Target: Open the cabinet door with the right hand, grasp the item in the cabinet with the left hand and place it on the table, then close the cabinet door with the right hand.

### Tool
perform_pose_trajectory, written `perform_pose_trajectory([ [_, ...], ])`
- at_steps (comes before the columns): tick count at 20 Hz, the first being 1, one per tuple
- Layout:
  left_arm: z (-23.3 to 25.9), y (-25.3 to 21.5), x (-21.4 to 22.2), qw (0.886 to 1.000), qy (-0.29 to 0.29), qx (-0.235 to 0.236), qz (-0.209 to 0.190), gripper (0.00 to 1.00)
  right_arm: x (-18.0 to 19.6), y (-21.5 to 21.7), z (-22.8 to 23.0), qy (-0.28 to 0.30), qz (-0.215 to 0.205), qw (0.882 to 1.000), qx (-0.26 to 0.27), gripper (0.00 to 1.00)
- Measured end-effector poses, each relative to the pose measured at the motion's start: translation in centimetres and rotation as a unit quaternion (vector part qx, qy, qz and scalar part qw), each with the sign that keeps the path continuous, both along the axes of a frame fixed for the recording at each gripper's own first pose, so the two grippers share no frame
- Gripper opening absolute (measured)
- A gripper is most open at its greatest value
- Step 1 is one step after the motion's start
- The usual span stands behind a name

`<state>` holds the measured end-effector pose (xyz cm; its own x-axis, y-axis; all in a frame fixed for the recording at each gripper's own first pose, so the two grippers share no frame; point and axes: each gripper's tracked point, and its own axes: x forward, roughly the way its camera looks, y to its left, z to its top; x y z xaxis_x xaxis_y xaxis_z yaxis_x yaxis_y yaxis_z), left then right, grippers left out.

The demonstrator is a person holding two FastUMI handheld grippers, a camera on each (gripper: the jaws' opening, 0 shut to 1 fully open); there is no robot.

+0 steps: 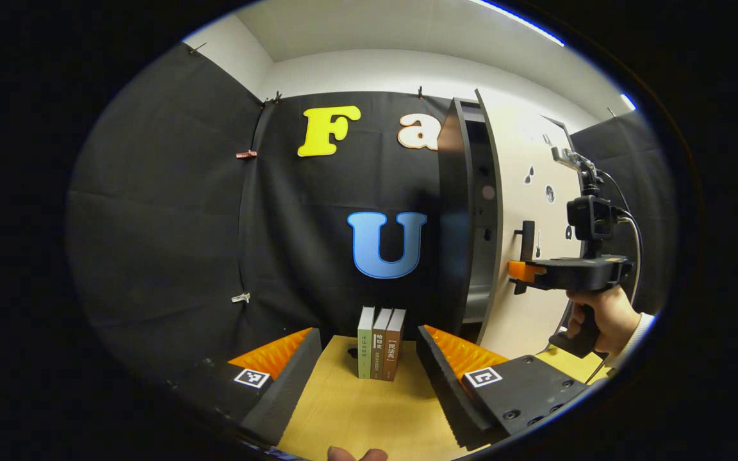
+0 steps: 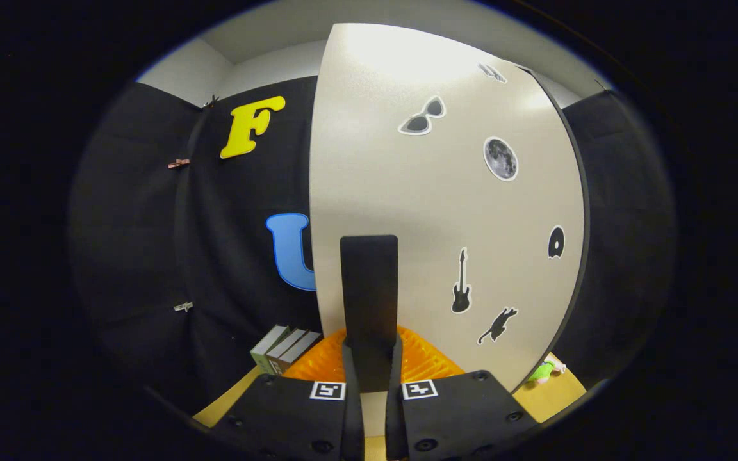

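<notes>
The pale cabinet door [image 1: 529, 160] with black stickers stands ajar, showing a dark slice of the cabinet's inside [image 1: 483, 211]. My right gripper [image 1: 521, 271] is at the door's black handle [image 1: 527, 232]. In the right gripper view my right gripper [image 2: 372, 358] is shut on that upright handle [image 2: 369, 288], with the door [image 2: 420, 192] close in front. My left gripper [image 1: 369, 378] hovers open over the wooden table [image 1: 356, 416], left of the cabinet, with nothing between its fingers. What lies inside the cabinet is hidden.
Three books [image 1: 382, 342] stand upright at the table's back, straight ahead of the left gripper; they also appear as books [image 2: 282, 349] left of the door. A small green object [image 2: 542, 370] lies on the table by the door's lower right corner. A hand [image 1: 606, 317] holds the right gripper.
</notes>
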<state>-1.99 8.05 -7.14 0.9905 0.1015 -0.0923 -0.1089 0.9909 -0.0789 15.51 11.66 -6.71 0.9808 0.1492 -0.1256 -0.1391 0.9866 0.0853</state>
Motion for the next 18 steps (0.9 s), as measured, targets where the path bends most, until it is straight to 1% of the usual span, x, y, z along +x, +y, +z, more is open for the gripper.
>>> perform_pose_trajectory([
  [5, 0.6, -1.1, -1.5, 1.0, -0.003, 0.004, 0.007, 0.94, -4.3, -2.2, 0.3, 0.008, 0.024, 1.0, 0.004, 0.17],
  [9, 1.4, -2.0, -2.4, 1.0, -0.008, 0.009, 0.01, 0.94, -7.8, -4.8, 0.6, 0.01, 0.037, 0.999, 0.007, 0.17],
  [14, 2.2, -3.5, -2.5, 1.0, -0.012, 0.014, 0.007, 0.94, -11.9, -9.2, 1.2, 0.01, 0.034, 0.999, 0.014, 0.17],
  [18, 2.9, -5.5, -2.2, 1.0, -0.012, 0.02, 0.001, 0.94, -14.5, -12.9, 1.4, 0.016, 0.029, 0.999, 0.012, 0.17],
])
